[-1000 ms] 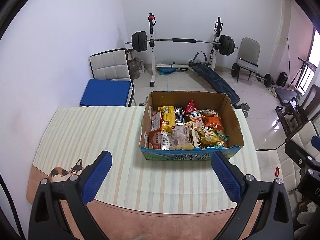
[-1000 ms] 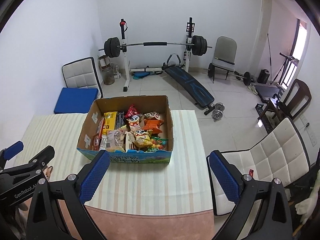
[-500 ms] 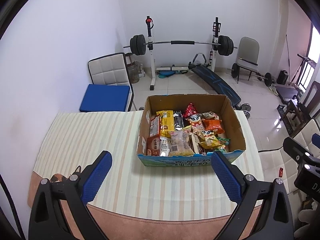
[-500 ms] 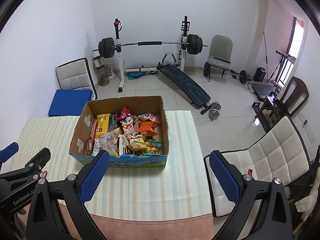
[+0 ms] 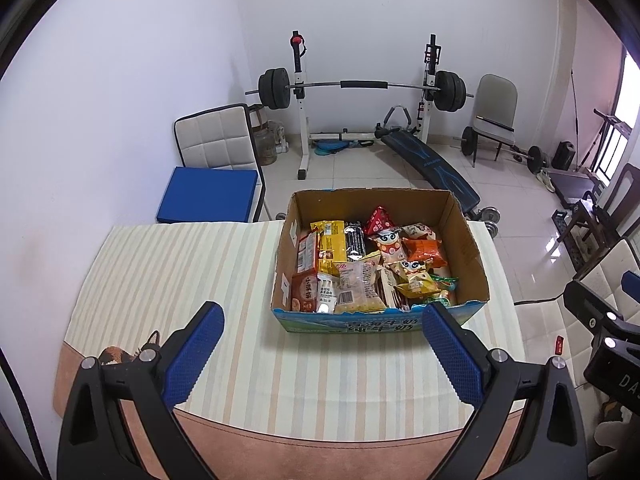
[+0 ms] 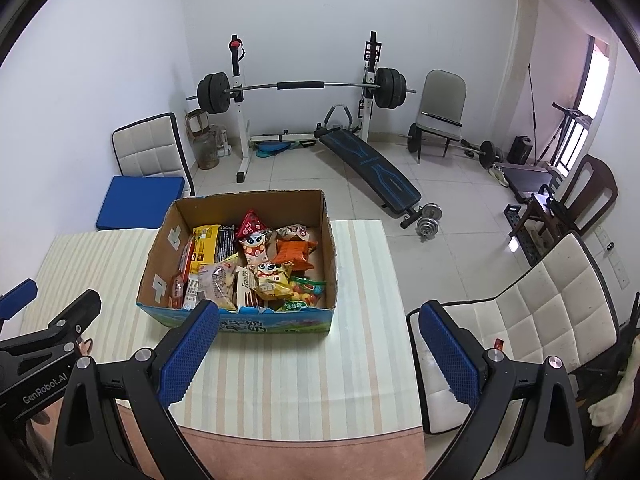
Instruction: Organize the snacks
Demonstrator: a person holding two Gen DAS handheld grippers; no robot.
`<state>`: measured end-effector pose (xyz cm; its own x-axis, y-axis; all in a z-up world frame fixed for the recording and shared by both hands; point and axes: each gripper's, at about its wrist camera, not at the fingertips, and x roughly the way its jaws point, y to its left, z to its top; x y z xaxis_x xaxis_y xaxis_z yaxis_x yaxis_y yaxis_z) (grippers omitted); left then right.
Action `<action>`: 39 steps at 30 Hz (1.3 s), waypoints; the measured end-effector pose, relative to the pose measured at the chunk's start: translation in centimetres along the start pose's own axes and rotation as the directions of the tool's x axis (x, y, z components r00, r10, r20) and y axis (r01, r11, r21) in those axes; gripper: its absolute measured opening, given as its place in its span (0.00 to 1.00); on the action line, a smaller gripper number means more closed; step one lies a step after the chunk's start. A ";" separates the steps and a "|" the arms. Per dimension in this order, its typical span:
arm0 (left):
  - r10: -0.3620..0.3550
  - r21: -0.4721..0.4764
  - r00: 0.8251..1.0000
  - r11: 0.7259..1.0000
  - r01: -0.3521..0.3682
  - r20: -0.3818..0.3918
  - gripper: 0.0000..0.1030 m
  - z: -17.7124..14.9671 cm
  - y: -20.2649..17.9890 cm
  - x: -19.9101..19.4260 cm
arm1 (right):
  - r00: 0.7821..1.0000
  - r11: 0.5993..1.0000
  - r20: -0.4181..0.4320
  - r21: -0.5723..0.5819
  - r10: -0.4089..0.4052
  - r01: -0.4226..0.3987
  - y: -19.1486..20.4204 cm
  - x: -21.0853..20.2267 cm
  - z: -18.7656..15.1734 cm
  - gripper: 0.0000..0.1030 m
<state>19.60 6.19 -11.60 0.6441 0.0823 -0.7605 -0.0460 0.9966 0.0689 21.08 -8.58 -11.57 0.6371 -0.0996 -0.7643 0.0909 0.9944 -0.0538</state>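
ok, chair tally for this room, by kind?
White quilted chairs: 2
Grey chair: 1
Dark wooden chair: 1
Total: 4

Lower snack packets (image 5: 360,280) lie buried under others; box (image 5: 380,326) lettering blurred
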 end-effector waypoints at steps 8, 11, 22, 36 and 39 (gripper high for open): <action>-0.001 -0.001 1.000 1.000 0.001 0.005 0.99 -0.1 -0.2 -0.3 | 1.000 1.000 0.005 -0.015 0.001 0.000 0.1 -0.2 0.0 0.99; 0.000 0.002 1.000 1.000 0.000 0.011 0.99 -0.1 -0.4 -0.6 | 1.000 1.000 0.005 -0.016 0.006 -0.006 0.1 -0.2 0.0 0.99; 0.002 -0.004 1.000 1.000 -0.002 0.006 0.99 -0.2 -0.3 -0.8 | 1.000 1.000 0.010 -0.026 0.006 -0.006 0.2 -0.4 0.3 0.99; 0.000 -0.004 1.000 1.000 0.000 0.006 0.99 -0.3 -0.3 -0.8 | 1.000 1.000 0.013 -0.023 0.005 -0.004 0.1 -0.4 0.3 0.99; 0.001 -0.004 1.000 1.000 -0.001 0.008 0.99 -0.3 -0.3 -0.9 | 1.000 1.000 0.016 -0.026 0.006 -0.006 0.1 -0.6 0.6 0.99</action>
<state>18.86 5.80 -11.13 0.6504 0.0833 -0.7550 -0.0496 0.9965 0.0673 21.14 -8.46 -10.76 0.6495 -0.0939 -0.7546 0.0670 0.9956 -0.0662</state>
